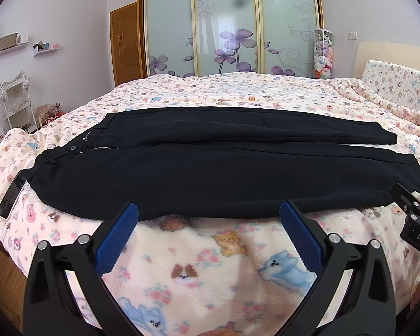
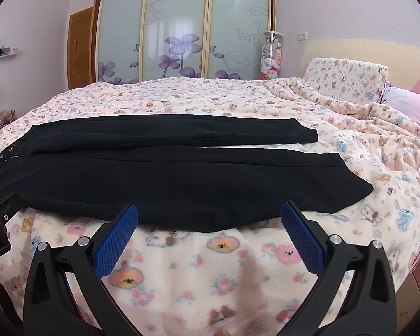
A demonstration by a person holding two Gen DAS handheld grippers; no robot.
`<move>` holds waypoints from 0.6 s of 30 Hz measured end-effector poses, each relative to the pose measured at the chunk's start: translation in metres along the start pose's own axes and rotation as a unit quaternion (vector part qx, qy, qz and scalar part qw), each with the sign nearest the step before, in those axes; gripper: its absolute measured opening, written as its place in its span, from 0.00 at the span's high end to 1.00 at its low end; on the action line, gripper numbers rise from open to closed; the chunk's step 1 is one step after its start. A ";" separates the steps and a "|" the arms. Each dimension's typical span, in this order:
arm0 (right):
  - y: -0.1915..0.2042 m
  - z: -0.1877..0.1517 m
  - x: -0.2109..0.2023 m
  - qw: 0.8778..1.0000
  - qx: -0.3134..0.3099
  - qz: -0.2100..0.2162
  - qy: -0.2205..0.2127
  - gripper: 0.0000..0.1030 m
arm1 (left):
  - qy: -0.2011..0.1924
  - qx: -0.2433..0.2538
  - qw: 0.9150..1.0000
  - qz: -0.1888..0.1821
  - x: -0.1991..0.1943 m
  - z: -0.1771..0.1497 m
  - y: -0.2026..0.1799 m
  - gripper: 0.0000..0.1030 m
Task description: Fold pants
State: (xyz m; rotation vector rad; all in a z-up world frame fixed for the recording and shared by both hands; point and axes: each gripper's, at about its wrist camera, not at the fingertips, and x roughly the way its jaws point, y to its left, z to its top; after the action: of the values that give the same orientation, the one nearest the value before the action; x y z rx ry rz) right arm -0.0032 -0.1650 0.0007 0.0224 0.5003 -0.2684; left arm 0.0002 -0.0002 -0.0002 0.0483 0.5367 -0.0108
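Black pants (image 1: 210, 165) lie flat across the bed, waistband with open zipper to the left, both legs stretched to the right, side by side. They also show in the right wrist view (image 2: 182, 173). My left gripper (image 1: 209, 210) is open and empty, its blue-padded fingers just short of the near edge of the near leg. My right gripper (image 2: 209, 211) is open and empty, likewise at the near edge, further toward the leg ends. The right gripper's body (image 1: 414, 218) shows at the right edge of the left wrist view.
The bed carries a pink cartoon-print blanket (image 1: 210, 266). A dark phone-like object (image 1: 11, 196) lies left of the waistband. A pillow (image 2: 347, 78) and headboard stand at the right. Sliding wardrobe doors (image 1: 226, 25) stand behind the bed.
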 end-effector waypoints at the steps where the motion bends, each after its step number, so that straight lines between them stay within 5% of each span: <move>1: 0.000 0.000 0.000 1.000 0.000 0.000 0.000 0.01 | 0.000 0.000 1.000 0.000 0.000 0.000 0.000 0.02; 18: -0.001 0.000 0.002 1.000 0.001 0.001 0.001 0.01 | 0.001 0.000 1.000 0.000 0.000 0.000 0.000 0.02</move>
State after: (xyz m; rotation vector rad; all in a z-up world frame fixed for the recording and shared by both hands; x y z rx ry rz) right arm -0.0021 -0.1666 0.0000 0.0245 0.5029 -0.2675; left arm 0.0003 -0.0002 -0.0002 0.0487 0.5382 -0.0108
